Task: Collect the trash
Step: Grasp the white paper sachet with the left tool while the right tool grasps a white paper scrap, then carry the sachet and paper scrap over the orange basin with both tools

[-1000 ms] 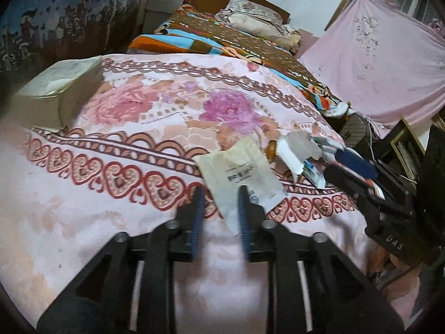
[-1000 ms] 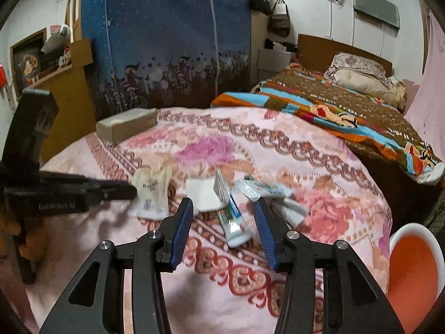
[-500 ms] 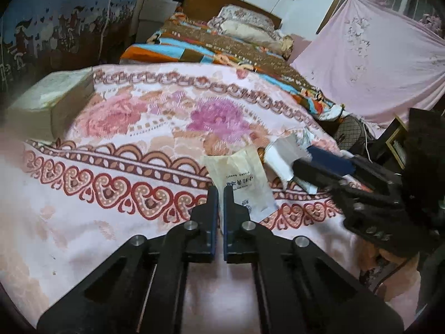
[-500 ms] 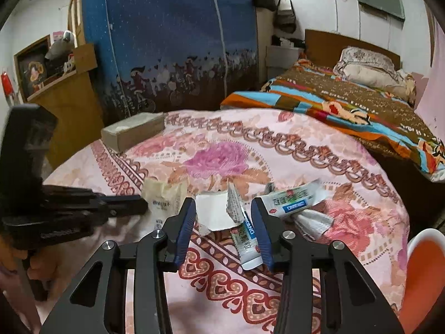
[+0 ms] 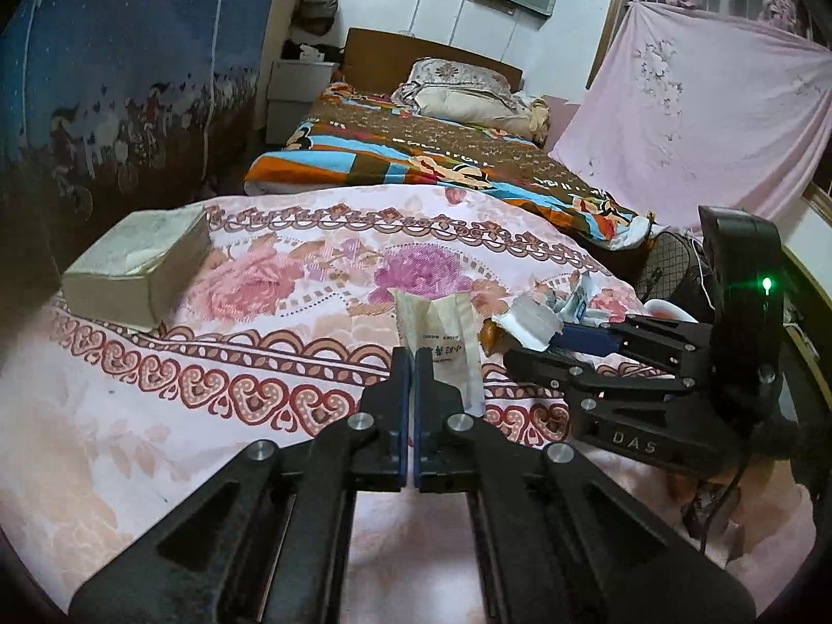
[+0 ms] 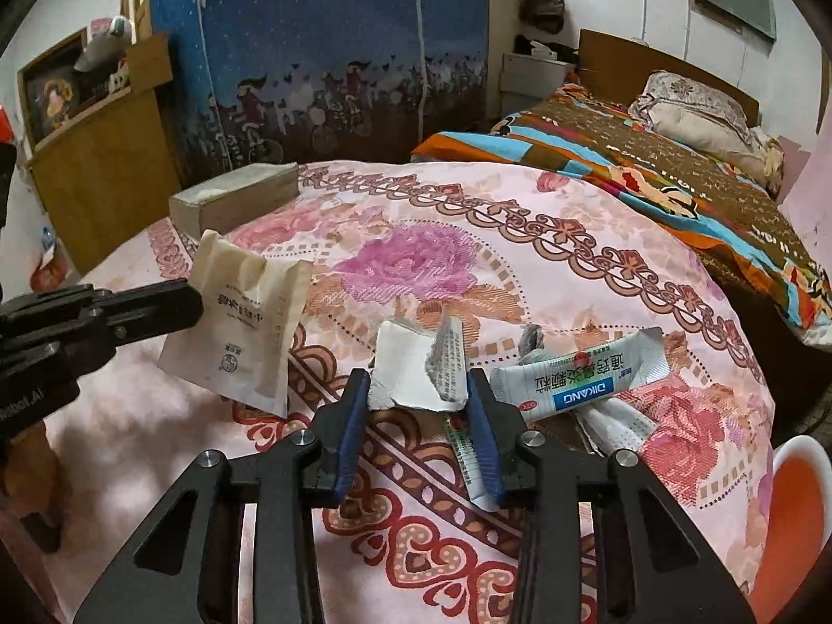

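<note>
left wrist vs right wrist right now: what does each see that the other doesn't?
Left wrist only: the pink sheet hung at right, and the right gripper from the side.

Right wrist only: the wooden cabinet at left, the orange bin at lower right, the DIKANG sachet, and the left gripper from the side.

Both: the cream paper packet, lifted off the floral cover in the shut left gripper; the torn white wrapper between the right gripper's closing jaws; the tissue box; the far bed.
</note>
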{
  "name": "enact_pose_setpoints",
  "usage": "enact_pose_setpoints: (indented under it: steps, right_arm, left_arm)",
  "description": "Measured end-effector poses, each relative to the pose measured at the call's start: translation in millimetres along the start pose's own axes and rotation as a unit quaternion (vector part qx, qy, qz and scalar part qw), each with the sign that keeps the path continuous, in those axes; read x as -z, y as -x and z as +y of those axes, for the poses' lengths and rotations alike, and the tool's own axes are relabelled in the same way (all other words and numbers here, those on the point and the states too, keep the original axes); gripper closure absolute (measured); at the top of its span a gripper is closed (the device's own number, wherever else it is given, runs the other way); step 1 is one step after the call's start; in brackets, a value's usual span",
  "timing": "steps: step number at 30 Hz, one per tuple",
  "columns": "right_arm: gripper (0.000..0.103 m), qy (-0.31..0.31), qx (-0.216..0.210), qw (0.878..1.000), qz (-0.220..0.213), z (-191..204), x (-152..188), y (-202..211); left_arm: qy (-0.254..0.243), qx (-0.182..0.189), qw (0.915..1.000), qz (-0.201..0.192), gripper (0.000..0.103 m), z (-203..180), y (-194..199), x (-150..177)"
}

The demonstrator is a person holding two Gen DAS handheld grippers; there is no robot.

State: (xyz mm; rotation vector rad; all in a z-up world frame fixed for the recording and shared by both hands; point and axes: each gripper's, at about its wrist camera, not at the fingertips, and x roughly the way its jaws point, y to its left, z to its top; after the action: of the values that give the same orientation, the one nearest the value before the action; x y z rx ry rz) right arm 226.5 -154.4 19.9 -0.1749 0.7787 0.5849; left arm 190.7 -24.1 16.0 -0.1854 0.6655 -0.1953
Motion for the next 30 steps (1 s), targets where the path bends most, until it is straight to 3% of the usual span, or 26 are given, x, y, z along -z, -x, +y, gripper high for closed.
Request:
enact_pose_setpoints:
  steps: [12, 21, 30]
  right_arm:
    - [0.079, -0.037, -0.019, 0.999, -0.03, -12.0, -0.2, 11.4]
    - [0.081, -0.033, -0.008, 0.992, -0.122, -11.4, 3.8, 45.9]
    - [0.081, -0.06, 0.023, 0.96, -0.272, -21.4, 20.9, 103.0]
  left_arm:
    - [-0.018, -0.02, 0.9994, -0.023, 0.103, -7.2, 8.0, 0.3]
    - [-0.048, -0.031, 0.9954, -0.077, 0.103, -24.6, 27.7, -3.4]
    - [-0.054, -0.005, 0.9875, -0.148, 0.103, -56.2, 46.2, -14.9]
